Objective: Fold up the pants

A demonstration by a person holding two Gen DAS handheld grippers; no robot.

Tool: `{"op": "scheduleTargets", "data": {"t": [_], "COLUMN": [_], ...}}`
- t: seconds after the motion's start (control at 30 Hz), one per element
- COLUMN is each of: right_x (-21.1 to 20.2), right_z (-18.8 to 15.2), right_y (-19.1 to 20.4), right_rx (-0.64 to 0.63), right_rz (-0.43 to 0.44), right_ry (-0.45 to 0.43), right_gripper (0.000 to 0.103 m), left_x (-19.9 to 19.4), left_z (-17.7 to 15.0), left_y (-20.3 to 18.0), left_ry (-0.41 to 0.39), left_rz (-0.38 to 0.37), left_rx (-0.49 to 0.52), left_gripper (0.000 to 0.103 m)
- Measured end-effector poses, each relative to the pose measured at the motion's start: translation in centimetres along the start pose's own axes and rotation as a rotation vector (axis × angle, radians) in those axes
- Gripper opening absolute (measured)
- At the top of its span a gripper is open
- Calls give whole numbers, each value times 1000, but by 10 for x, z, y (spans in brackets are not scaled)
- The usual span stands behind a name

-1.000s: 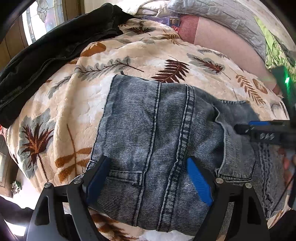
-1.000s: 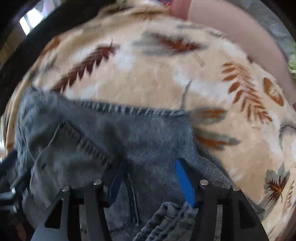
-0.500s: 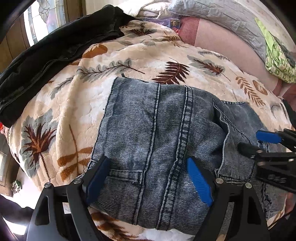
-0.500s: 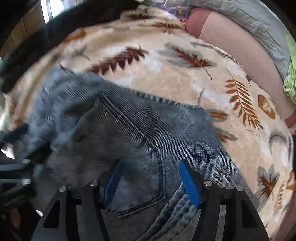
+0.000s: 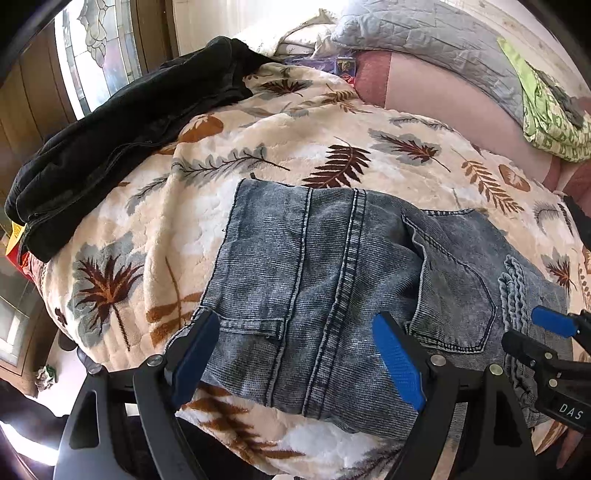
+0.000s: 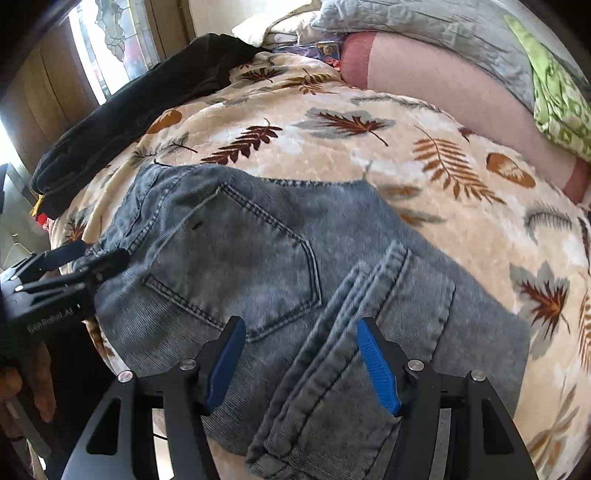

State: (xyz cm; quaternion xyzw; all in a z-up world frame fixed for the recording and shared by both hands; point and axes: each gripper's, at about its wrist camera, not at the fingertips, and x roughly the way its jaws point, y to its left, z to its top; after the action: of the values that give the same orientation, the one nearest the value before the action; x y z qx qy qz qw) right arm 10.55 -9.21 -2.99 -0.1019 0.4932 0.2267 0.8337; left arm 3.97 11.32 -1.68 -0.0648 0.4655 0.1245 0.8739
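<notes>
Folded pair of faded grey-blue denim pants [image 5: 332, 280] lies flat on a cream plush blanket printed with brown and grey leaves [image 5: 332, 122], near its front edge. Back pocket [image 6: 236, 258] faces up; thick waistband edge [image 6: 332, 332] sits toward the right end of the bundle.

Left gripper [image 5: 295, 354], black frame with blue pads, hangs over the left half of the pants, jaws spread wide, nothing between the pads, which stand clear of the cloth.

Right gripper [image 6: 299, 362], same make, hangs above the waistband and pocket corner, jaws apart, holding nothing.

A long black garment [image 5: 122, 122] is draped along the blanket's far left edge. A grey quilted pillow [image 5: 424, 33] and green patterned cloth [image 5: 546, 110] lie at the far right.
</notes>
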Motion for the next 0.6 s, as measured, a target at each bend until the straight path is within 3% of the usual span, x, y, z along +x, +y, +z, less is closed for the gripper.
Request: {"op": "scheduleTargets", "data": {"t": [0.4,0.6], "right_x": [-5,-10], "right_z": [-15,-10], "right_y": [-14,-8], "right_rx": [59,44], "right_rz": [34,22], "right_ry": [-24,-29], "right_gripper": [67,66], "left_x": [-6,-13], "left_z": [-8,-11], "left_y": [-4,2], "left_ry": [5,-6], "left_rz": [40,20], "left_rx": [6,-14], "left_gripper": [85,85]}}
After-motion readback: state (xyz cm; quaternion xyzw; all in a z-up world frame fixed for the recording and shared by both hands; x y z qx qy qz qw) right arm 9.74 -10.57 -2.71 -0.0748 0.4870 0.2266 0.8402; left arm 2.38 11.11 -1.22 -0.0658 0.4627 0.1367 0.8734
